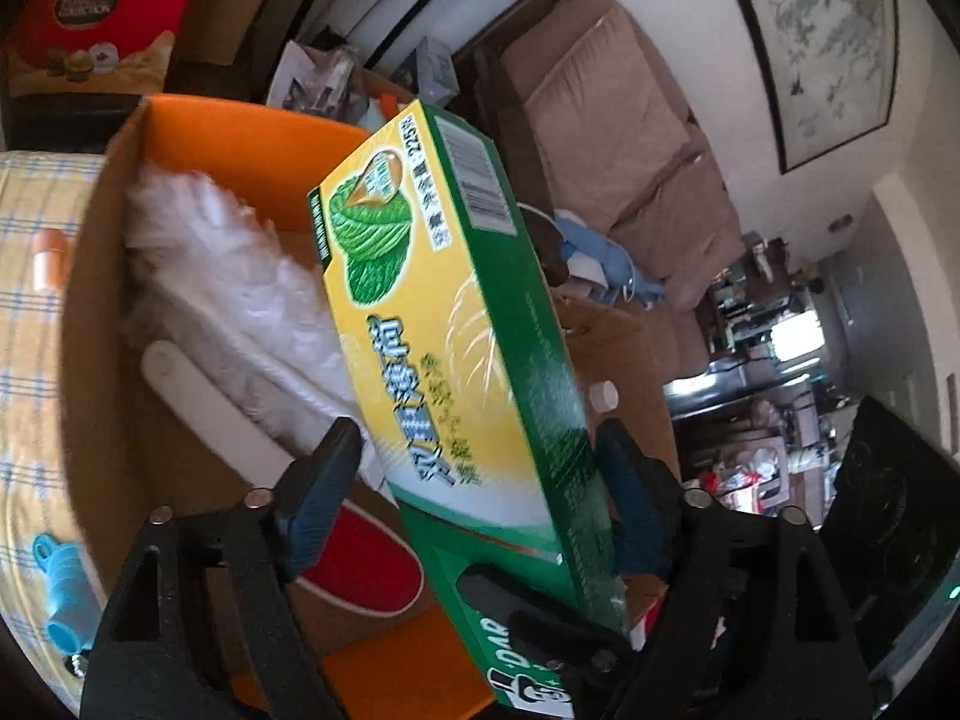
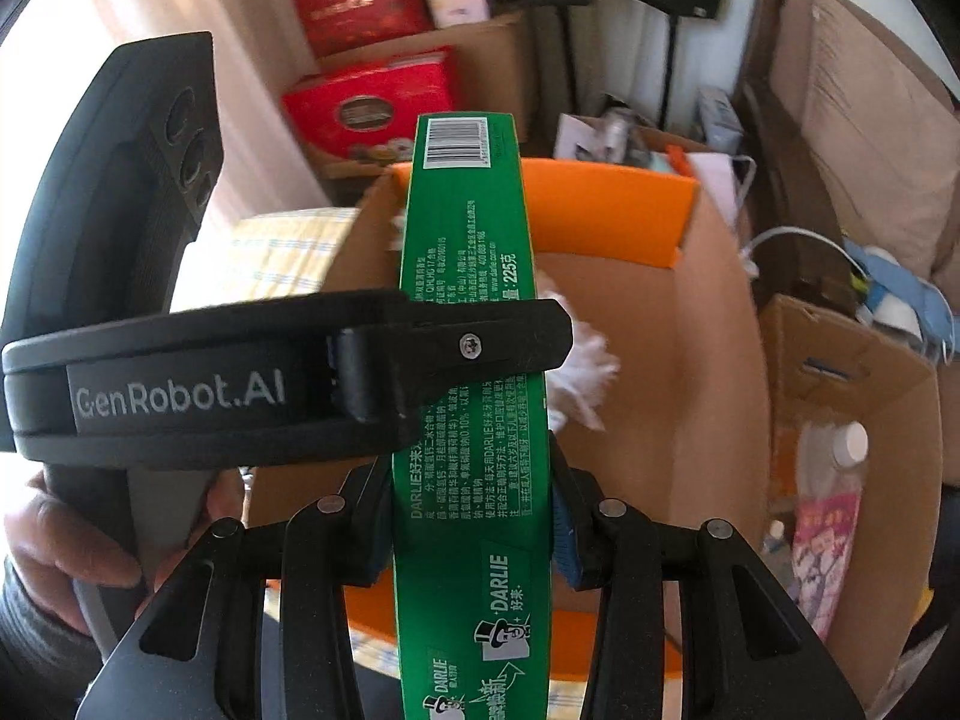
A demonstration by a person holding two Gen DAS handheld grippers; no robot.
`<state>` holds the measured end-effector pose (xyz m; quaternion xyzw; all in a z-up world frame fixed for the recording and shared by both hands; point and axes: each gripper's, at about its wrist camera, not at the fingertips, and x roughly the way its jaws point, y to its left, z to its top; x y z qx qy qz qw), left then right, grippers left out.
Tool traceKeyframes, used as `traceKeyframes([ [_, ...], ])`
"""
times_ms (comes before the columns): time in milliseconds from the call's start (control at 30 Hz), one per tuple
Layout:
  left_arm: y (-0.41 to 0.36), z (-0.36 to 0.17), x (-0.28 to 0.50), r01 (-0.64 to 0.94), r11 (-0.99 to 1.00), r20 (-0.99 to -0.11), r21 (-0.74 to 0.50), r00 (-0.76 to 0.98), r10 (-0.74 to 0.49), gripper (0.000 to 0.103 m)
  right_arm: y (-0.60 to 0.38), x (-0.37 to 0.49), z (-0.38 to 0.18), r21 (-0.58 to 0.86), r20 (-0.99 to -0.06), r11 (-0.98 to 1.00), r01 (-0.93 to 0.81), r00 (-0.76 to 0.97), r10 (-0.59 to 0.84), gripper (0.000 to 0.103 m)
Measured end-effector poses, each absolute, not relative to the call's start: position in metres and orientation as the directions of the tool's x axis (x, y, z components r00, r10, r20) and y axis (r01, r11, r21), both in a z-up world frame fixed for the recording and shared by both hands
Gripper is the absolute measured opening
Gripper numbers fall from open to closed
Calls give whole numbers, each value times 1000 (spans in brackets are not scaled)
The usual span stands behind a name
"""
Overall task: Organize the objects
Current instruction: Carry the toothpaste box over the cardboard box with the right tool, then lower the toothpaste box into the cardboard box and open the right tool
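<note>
Noted green-and-yellow toothpaste box [image 2: 468, 312] held in the air over the open cardboard carton [image 2: 714, 324], long axis pointing away from both cameras, barcode end farthest.

Right gripper [image 2: 468, 480]: closed onto the box, blue pads pressed against its two opposite faces near the close end, narrow green printed side facing the right wrist camera.

Left gripper [image 1: 474, 438]: fingers straddling the same box across its width. Right-side pad seen against the green edge; on the yellow face a thin sliver of background visible beside the other pad. Could not tell whether actually clamped. From the right wrist view, one black finger recorded lying across the green side farther along the box, handle held in a hand [image 2: 54, 540] at lower left.

Inside carton: white fluffy duster [image 1: 228, 276] in clear wrap, lying diagonally, and a red oval item [image 1: 360, 564] near the close wall. Orange flaps at far and near rims.

Carton resting on a checked cloth [image 1: 30, 312]; blue plastic piece [image 1: 60, 594] on the cloth beside it. Brown sofa cushions [image 1: 600, 120] behind. Second carton to the right containing a white-capped bottle [image 2: 849, 444].
</note>
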<state>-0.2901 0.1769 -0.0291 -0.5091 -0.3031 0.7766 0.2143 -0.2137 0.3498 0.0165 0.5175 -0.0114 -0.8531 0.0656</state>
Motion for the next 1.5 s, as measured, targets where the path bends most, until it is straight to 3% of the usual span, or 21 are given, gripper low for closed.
traceKeyframes([
  [100, 179, -34, -288, -21, -722, -662, -691, -382, 645, 86, 363, -218, 14, 91, -881, -993, 71, -458, -114, 42],
  [633, 148, -31, -261, -21, -760, -689, -649, -406, 600, 87, 412, -253, -29, -99, -895, -985, -139, -421, 149, 42],
  [1100, 119, 2, -229, -86, -821, -714, -565, -448, 538, 88, 408, -264, -50, -168, -900, -976, -138, -383, 209, 44],
  [1233, 105, 9, -222, -76, -852, -730, -518, -480, 486, 91, 407, -255, -37, -169, -882, -973, -155, -418, 220, 60],
  [1500, 70, 7, -216, -26, -882, -760, -471, -495, 421, 96, 386, -241, 3, -117, -849, -986, -120, -502, 162, 72],
])
